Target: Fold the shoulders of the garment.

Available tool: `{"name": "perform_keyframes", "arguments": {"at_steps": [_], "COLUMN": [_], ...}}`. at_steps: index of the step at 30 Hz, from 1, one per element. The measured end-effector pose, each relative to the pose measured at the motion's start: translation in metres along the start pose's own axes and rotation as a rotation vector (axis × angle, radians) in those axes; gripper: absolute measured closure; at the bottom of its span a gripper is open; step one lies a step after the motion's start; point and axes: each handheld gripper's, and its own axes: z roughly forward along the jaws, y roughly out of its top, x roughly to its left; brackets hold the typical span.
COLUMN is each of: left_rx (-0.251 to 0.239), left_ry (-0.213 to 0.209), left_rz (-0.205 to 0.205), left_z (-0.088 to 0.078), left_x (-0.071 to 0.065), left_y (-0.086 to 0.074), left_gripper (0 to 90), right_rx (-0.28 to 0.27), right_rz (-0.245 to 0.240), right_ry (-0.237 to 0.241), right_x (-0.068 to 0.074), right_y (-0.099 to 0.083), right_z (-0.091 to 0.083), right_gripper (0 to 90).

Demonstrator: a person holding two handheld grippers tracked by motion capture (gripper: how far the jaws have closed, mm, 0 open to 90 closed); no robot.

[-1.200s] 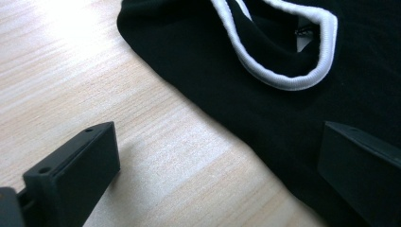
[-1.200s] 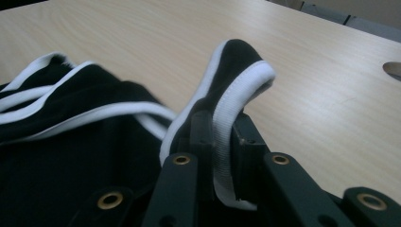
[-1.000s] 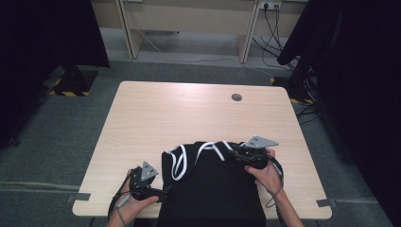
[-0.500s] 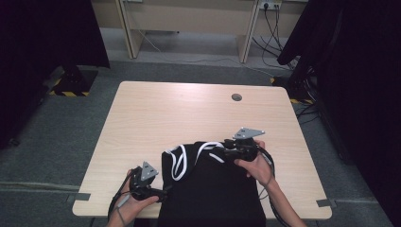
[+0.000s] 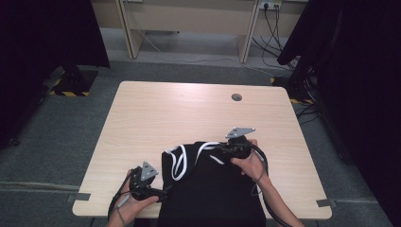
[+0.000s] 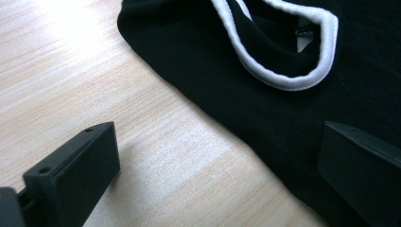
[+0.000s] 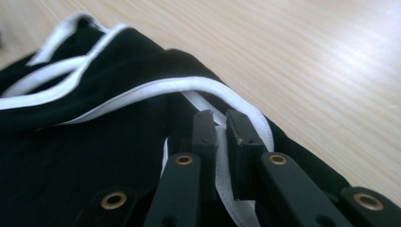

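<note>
So the black top (image 5: 208,189) was lying at the near edge of the table (image 5: 189,113), part of it hanging off toward the person, with its white trim (image 5: 178,163) bunched up at the far end. It looked like the job was spreading or folding it, and I'd say it was barely started: the cloth was rumpled, the neck and armhole edges were folded over each other, nothing was squared up.

The right gripper (image 7: 218,124) had just been closing, and in the right gripper view its jaws were pinched nearly together on the trim (image 7: 222,94), a strip of white running between them. So that side had its grab on the far right part of the top. In the high view the right gripper (image 5: 222,152) sat over that same edge.

The left gripper (image 5: 163,193) was down at the near left edge of the top. In the left gripper view its jaws stood wide apart, holding nothing, one over bare wood, the other over the black cloth (image 6: 283,123). The trim (image 6: 293,80) lay just beyond them.

My guess at what was left: get the left side gripped, then pull the thing flat. Pretty much everything after the first pinch was yet to do.
</note>
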Motion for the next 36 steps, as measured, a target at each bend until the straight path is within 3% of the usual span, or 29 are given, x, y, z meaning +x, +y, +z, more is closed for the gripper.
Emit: {"name": "perform_keyframes", "arguments": {"at_steps": [7,13,16,20,27,31,36], "left_rx": [0.001,0.001,0.001,0.001,0.001,0.001,0.002], "left_ry": [0.0,0.001,0.001,0.001,0.001,0.001,0.001], "left_rz": [0.0,-0.001,-0.001,-0.001,-0.001,-0.001,-0.001], "left_z": [0.0,0.0,0.0,0.0,0.0,0.0,0.0], "left_x": [0.0,0.0,0.0,0.0,0.0,0.0,0.0], "left_y": [0.0,0.0,0.0,0.0,0.0,0.0,0.0], "left_gripper": [0.0,0.0,0.0,0.0,0.0,0.0,0.0], "right_rx": [-0.103,-0.136,-0.102,-0.1,-0.146,-0.111,-0.037], "right_rz": [0.003,0.031,0.02,0.044,0.02,-0.014,-0.038], "right_ry": [-0.021,-0.035,-0.075,-0.088,-0.104,-0.098,-0.096], "right_x": [0.003,0.009,0.009,0.005,0.009,0.013,0.017], "right_y": [-0.029,-0.059,-0.072,-0.08,-0.065,-0.058,-0.066], "right_z": [-0.048,-0.07,-0.073,-0.078,-0.091,-0.082,-0.065], "right_gripper": [84.9,82.5,79.1,73.3,67.6,66.8,67.3]}}
